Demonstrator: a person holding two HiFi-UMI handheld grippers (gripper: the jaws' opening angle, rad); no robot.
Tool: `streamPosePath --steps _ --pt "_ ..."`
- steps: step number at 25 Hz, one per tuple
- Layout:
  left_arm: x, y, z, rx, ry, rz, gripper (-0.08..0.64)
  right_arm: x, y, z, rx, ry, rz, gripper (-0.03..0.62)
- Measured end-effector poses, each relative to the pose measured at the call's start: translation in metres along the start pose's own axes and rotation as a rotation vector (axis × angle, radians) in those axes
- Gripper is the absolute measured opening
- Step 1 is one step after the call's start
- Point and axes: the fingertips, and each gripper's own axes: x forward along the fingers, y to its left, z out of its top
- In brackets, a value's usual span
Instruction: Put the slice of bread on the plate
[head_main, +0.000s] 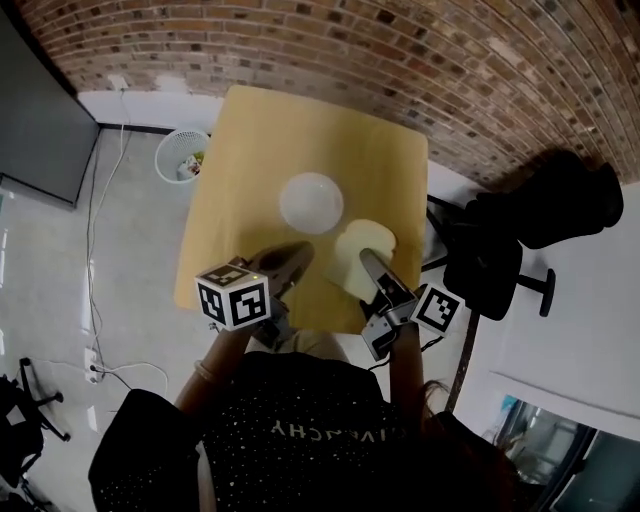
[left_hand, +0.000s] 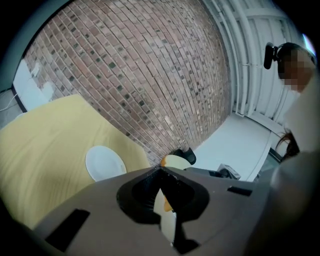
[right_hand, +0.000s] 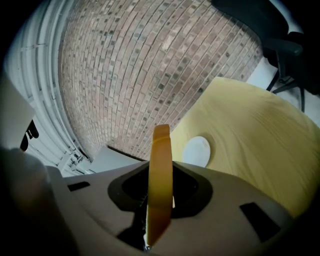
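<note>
A slice of bread (head_main: 356, 262) with a brown crust is held above the near right part of the wooden table (head_main: 250, 150). My right gripper (head_main: 368, 262) is shut on it. In the right gripper view the bread (right_hand: 161, 150) stands edge-on between the jaws. The empty white plate (head_main: 311, 202) lies at the table's middle, just beyond both grippers, and shows as the plate (right_hand: 196, 151) and the plate (left_hand: 104, 162). My left gripper (head_main: 290, 258) hovers to the left of the bread, its jaws drawn together to a point with nothing held. The left gripper view shows the bread (left_hand: 175, 161) off to its right.
A white wire wastebasket (head_main: 182, 153) stands on the floor off the table's far left corner. A black office chair (head_main: 545, 215) sits to the right, beside a white desk (head_main: 570, 330). A brick wall runs behind the table. Cables lie on the floor at left.
</note>
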Motion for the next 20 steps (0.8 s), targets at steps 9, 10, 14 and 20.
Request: streamPosePath --steps 9,10,14,20 --pt "0.014 0.064 0.025 0.036 -0.036 0.145 0.009 0.079 -0.031 0.042 -0.113 0.163 -0.075 0.095" --pt "0.014 0.071 0.027 0.034 -0.04 0.163 0.01 0.091 -0.032 0.043 -0.115 0.183 -0.064 0.095" --pt "0.01 0.092 0.032 0.022 -0.058 0.227 0.01 0.14 -0.04 0.034 -0.083 0.29 -0.018 0.095" --pt "0.002 0.102 0.03 -0.004 -0.106 0.277 0.01 0.186 -0.069 0.011 -0.039 0.413 -0.062 0.095"
